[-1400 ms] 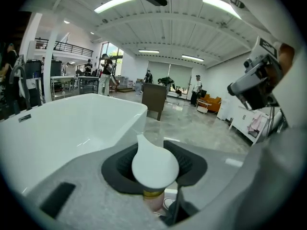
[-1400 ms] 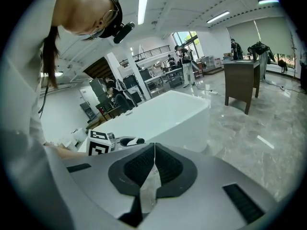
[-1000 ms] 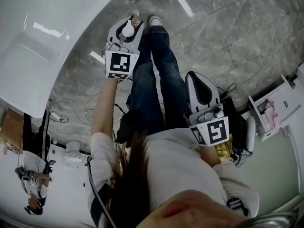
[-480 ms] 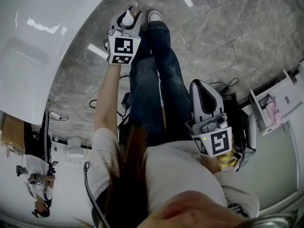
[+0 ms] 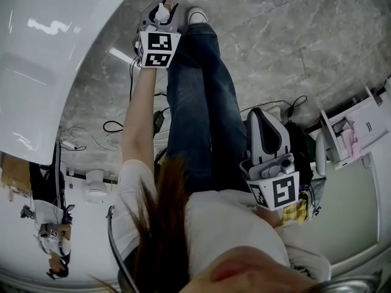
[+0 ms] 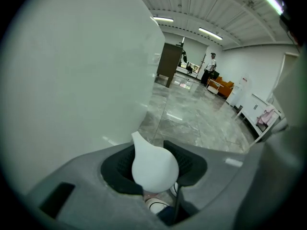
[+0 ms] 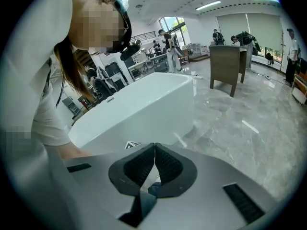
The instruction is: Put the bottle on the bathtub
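Observation:
My left gripper (image 5: 161,12) is held out ahead at arm's length, shut on a small white bottle (image 5: 160,14). In the left gripper view the bottle (image 6: 153,166) is a rounded white shape with a pointed tip, pinched between the dark pads, right beside the bathtub's white outer wall (image 6: 72,71). The white bathtub (image 5: 43,60) fills the upper left of the head view, its rim left of the gripper. My right gripper (image 5: 265,127) hangs near the person's waist, shut with its pads touching (image 7: 153,164) and nothing between them. The bathtub (image 7: 139,111) also shows beyond it.
Grey marble floor (image 5: 293,47) runs under the person's jeans and white shoes. Cables (image 5: 116,127) lie on the floor left of the legs. A white drawer cabinet (image 5: 357,130) stands at right. A dark cabinet (image 7: 228,66) and several people are far across the room.
My left gripper has moved farther forward and upward in the head view with the bottle, closer along the bathtub's side. The right gripper has sunk slightly toward the waist.

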